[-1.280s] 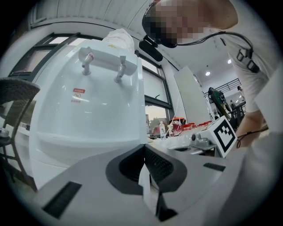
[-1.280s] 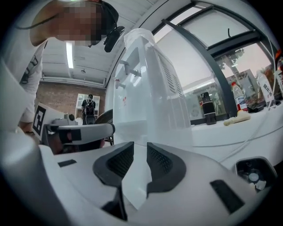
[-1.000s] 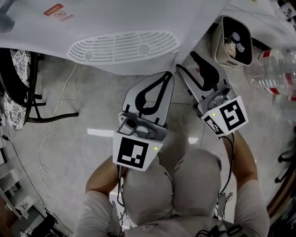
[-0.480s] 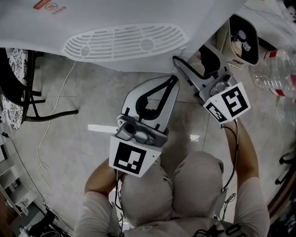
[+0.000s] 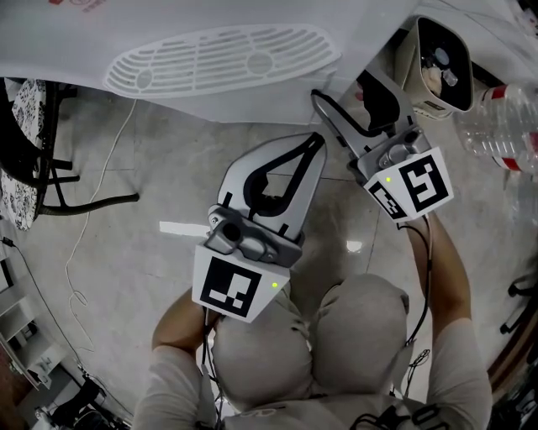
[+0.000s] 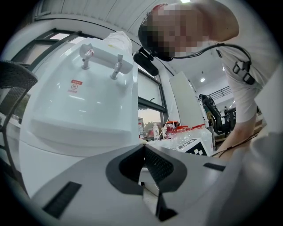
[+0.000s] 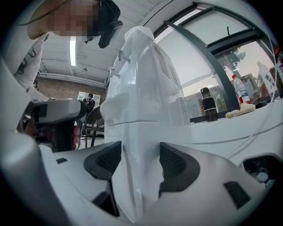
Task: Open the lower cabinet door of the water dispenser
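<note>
- Water dispenser (image 5: 277,17) across the top of the head view, white, with the oval drip grille (image 5: 223,60) facing up.
- Lower cabinet door (image 7: 137,176) taken to be the white panel under the horizontal seam in the right gripper view. Apparently not yet opened, and hidden under the overhang in the head view.
- Right gripper (image 5: 340,86) up against the dispenser's near corner, pointing level at it. Jaws spread wide, having just been opening, with the cabinet's upright edge between the pads (image 7: 177,165). Neither pad seen pressing on it.
- Deciding relation: door edge straight ahead of the right fingers, long axis vertical, running up through the jaw gap. Next move judged to need a catch on that edge, then a swing outward.
- Left gripper (image 5: 318,139) lower in the head view, just beside the right one but farther from the dispenser. Jaws pressed together, nothing between them. Nearer of the two to the door: the right.
- Writing: small red label (image 6: 76,84) on the dispenser front under the two taps (image 6: 101,62), too small to read.
- Black-and-white square markers on both gripper cubes, no letters.
- Clear bottles (image 5: 496,126) with red bands off to the right, print not legible. No brand made out anywhere.
</note>
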Demonstrator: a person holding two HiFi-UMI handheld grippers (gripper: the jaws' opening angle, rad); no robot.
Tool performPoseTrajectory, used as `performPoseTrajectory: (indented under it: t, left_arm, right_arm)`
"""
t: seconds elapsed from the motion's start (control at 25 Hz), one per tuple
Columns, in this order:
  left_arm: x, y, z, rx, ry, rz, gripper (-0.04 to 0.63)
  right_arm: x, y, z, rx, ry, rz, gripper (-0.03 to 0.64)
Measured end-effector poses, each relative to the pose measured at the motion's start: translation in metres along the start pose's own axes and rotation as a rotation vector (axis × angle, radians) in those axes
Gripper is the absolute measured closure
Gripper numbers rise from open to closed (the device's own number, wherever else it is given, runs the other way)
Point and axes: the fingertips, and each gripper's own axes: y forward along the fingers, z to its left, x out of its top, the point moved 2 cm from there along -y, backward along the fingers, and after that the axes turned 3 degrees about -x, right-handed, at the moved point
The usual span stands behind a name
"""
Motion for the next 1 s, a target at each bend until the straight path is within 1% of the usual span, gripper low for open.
performPoseTrajectory:
  t: [0.12, 0.16, 0.24, 0.28, 0.44, 0.56, 0.68, 0.8, 0.92, 1.0]
  left_arm:
    - [0.004, -0.004, -0.003, -0.003, 0.003, -0.001, 0.592]
    - [0.004, -0.006, -0.003, -0.003, 0.004, 0.002, 0.594]
    - [0.004, -0.010, -0.005, -0.001, 0.006, 0.010, 0.594]
    - [0.004, -0.013, -0.006, 0.002, 0.006, 0.013, 0.593]
    - [0.010, -0.032, -0.008, 0.029, 0.014, 0.022, 0.594]
    - [0.016, -0.051, -0.005, 0.074, 0.027, 0.031, 0.594]
    - [0.019, -0.073, 0.006, 0.146, 0.028, 0.047, 0.593]
    - [0.025, -0.094, 0.013, 0.214, 0.031, 0.066, 0.593]
    - [0.030, -0.111, 0.019, 0.259, 0.057, 0.075, 0.594]
    - [0.028, -0.121, 0.022, 0.282, 0.065, 0.083, 0.594]
  right_arm:
    - [0.001, -0.006, 0.004, 0.015, -0.002, 0.001, 0.334]
    - [0.000, -0.011, 0.008, 0.025, -0.009, -0.002, 0.358]
    - [-0.001, -0.026, 0.021, 0.052, -0.024, -0.010, 0.386]
    - [-0.002, -0.034, 0.028, 0.066, -0.026, -0.012, 0.412]
    - [-0.003, -0.055, 0.059, 0.116, -0.010, -0.012, 0.433]
    - [-0.001, -0.064, 0.076, 0.131, -0.008, -0.012, 0.440]
    - [-0.002, -0.071, 0.087, 0.148, -0.010, 0.003, 0.443]
    - [-0.004, -0.075, 0.097, 0.183, -0.019, 0.023, 0.447]
    - [-0.005, -0.077, 0.107, 0.209, -0.021, 0.029, 0.448]
    - [-0.003, -0.076, 0.122, 0.238, -0.041, 0.027, 0.449]
